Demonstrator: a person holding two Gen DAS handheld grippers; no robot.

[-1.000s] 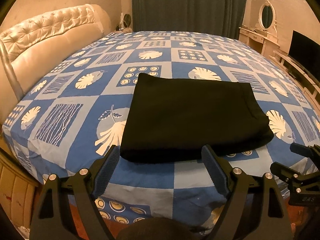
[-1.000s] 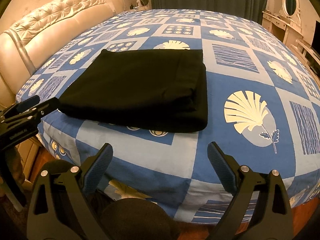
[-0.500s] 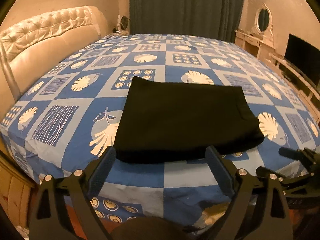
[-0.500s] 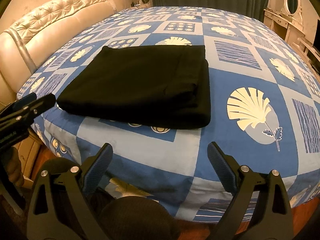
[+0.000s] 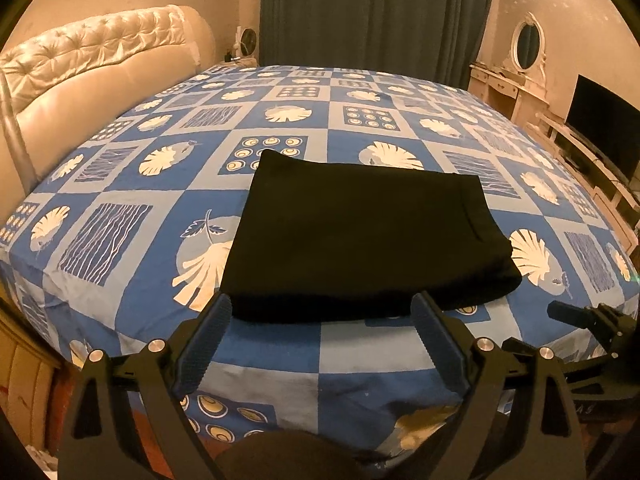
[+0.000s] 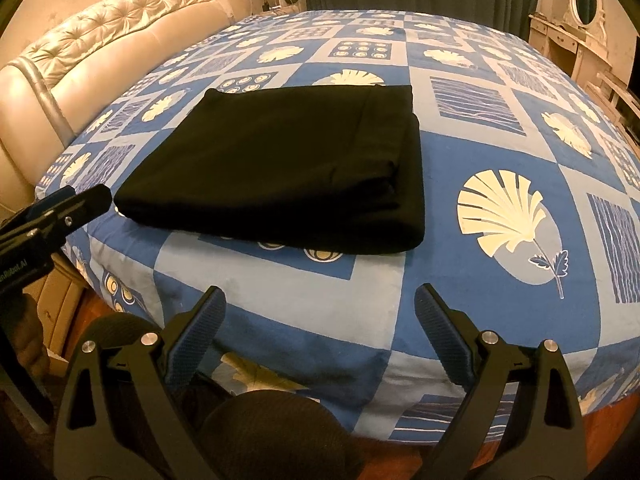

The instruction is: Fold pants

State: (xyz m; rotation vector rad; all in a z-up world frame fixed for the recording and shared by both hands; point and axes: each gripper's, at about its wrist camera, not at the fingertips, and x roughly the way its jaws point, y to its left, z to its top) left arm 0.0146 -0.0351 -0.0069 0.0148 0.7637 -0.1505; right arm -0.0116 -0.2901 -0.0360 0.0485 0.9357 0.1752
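Black pants [image 5: 368,236] [image 6: 288,168] lie folded into a flat rectangle on the blue patterned bed, near its front edge. My left gripper [image 5: 322,312] hangs open just short of the pants' near edge, nothing between its fingers. My right gripper [image 6: 320,304] is open too, over the bed's front edge, a little back from the pants' near right corner. The left gripper's tip [image 6: 72,204] shows at the left of the right wrist view, and the right gripper's tip [image 5: 576,316] at the lower right of the left wrist view. Neither touches the cloth.
The bed sheet [image 5: 160,208] [image 6: 500,152] has blue squares with white shells. A tufted cream headboard [image 5: 88,64] runs along the left. Dark curtains [image 5: 372,12] hang behind. A white dressing table with an oval mirror [image 5: 524,48] and a dark screen [image 5: 604,120] stand at the right.
The left wrist view has tilted slightly, so the pants sit a little lower and closer to the left fingers, which have spread a bit wider. The right gripper has kept still.
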